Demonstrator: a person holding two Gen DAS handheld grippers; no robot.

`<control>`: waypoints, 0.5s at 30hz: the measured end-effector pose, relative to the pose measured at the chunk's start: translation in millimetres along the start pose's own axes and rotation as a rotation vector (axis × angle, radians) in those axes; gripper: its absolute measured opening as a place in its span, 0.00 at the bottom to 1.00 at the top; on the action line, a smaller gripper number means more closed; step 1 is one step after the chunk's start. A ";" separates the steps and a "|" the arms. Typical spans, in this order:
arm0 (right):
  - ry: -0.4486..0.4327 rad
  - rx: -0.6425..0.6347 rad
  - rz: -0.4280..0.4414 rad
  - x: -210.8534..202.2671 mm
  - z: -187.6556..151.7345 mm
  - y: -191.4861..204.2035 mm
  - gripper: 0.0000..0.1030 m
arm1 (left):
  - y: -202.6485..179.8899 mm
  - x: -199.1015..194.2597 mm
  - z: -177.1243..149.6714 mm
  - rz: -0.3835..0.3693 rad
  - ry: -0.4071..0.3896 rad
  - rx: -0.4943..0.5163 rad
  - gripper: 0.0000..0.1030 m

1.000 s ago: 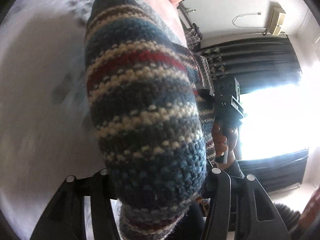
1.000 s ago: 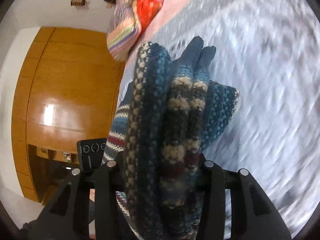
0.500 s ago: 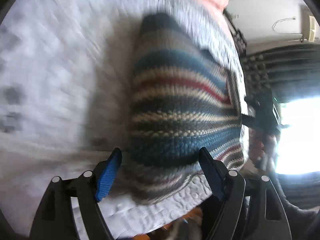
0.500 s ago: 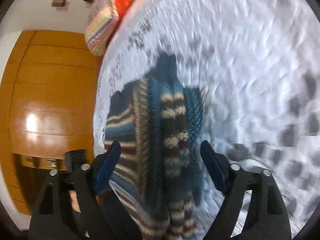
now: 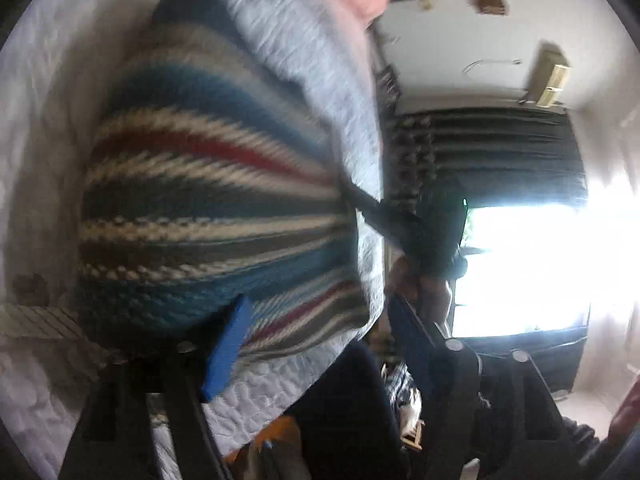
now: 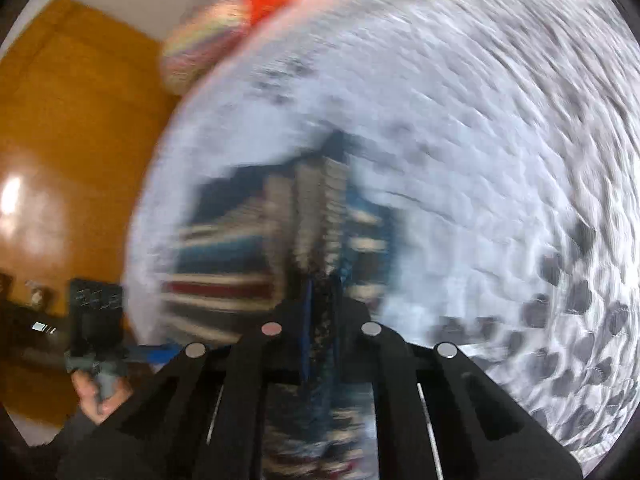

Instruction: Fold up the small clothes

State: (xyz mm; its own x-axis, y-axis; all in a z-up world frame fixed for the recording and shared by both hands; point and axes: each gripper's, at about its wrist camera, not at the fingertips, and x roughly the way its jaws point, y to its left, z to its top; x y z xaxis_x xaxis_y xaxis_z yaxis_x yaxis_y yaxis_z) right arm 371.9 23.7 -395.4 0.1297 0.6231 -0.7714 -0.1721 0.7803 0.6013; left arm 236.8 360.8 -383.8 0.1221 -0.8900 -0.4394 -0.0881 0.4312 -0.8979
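A knitted sweater with blue, cream, grey and red stripes lies folded on the white quilted bed. My left gripper is open at its near right corner; the left blue pad overlaps the sweater's edge and the other pad is off the bed. In the right wrist view the sweater is blurred. My right gripper has its blue pads close together, with the sweater's near edge pinched between them. Each view also shows the other gripper: the right gripper and the left gripper, both hand-held.
A wooden wardrobe stands beyond the bed's left side. Colourful clothes are piled at the far end of the bed. A bright window with dark curtains fills the other side. The bed edge is close to my left gripper.
A second ago both grippers held the sweater up. Half a second ago it lay on the bed with both open. Now the right has shut on its near edge; the left stays open.
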 end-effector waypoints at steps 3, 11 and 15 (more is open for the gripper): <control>0.021 0.043 0.066 6.8 -5.1 -16.1 0.13 | 20.9 14.1 1.6 0.000 0.073 -0.068 0.49; 0.017 -0.142 0.092 -52.9 -47.2 34.7 0.22 | -21.1 -19.7 5.0 -0.041 -0.055 0.034 0.57; 0.124 -0.182 0.022 -23.7 -83.8 32.1 0.22 | -5.9 -28.3 28.6 0.040 -0.141 -0.017 0.60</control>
State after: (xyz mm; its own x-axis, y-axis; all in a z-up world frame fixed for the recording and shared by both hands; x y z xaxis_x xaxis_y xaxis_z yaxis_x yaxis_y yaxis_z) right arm 281.5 29.4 -375.3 0.0049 0.6192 -0.7852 -0.3488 0.7370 0.5790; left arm 262.1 387.7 -366.8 0.2559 -0.8417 -0.4754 -0.1126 0.4625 -0.8794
